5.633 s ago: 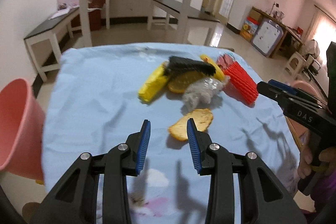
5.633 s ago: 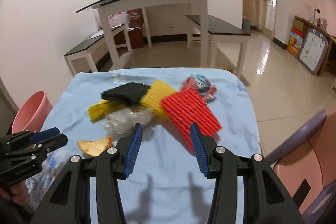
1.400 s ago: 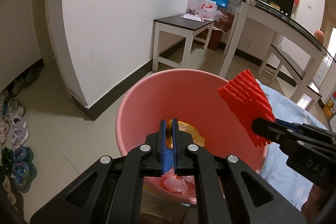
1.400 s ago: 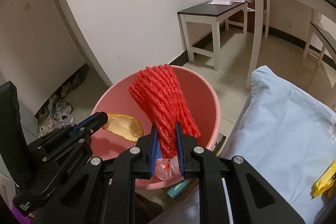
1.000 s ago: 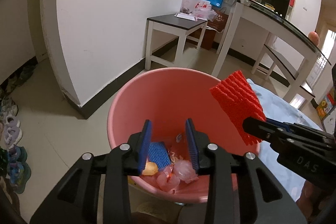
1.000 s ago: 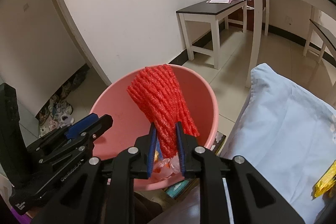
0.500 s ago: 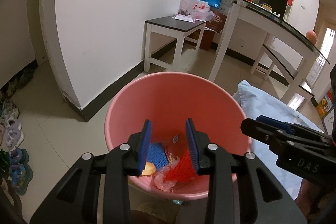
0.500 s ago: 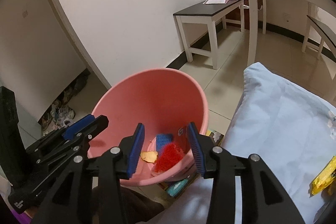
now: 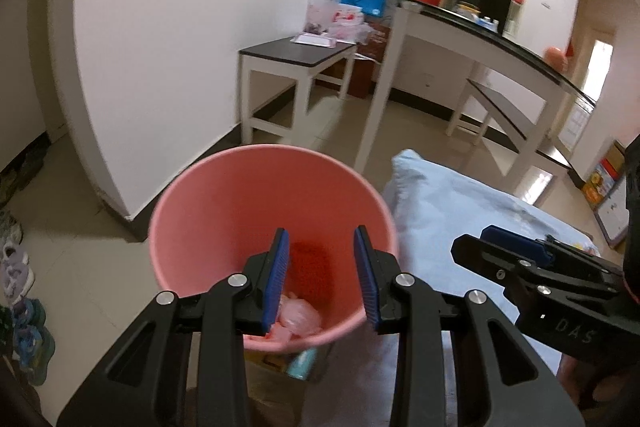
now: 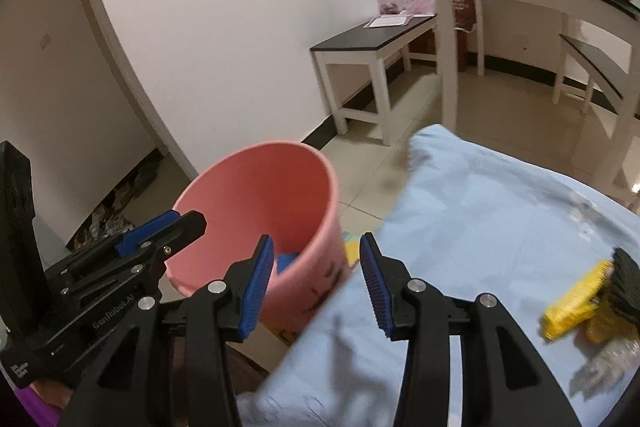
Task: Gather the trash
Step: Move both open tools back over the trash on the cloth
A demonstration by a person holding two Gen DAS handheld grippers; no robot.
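The pink bucket stands on the floor beside the table with the light blue cloth. At its bottom lie the red foam net and pink plastic scraps. My left gripper hovers over the bucket, open and empty. My right gripper hangs above the bucket's right rim and the cloth's edge; its jaws are opening with nothing between them. On the cloth at the far right lie a yellow foam net, a black net and crumpled clear plastic.
A white bench with a dark top and a tall white table stand behind the bucket. Shoes lie on the floor at the left. A white wall corner rises just behind the bucket.
The left gripper dropped the orange peel and the right let the red net fall into the bucket. Both grippers have since drawn back and swung right toward the table.
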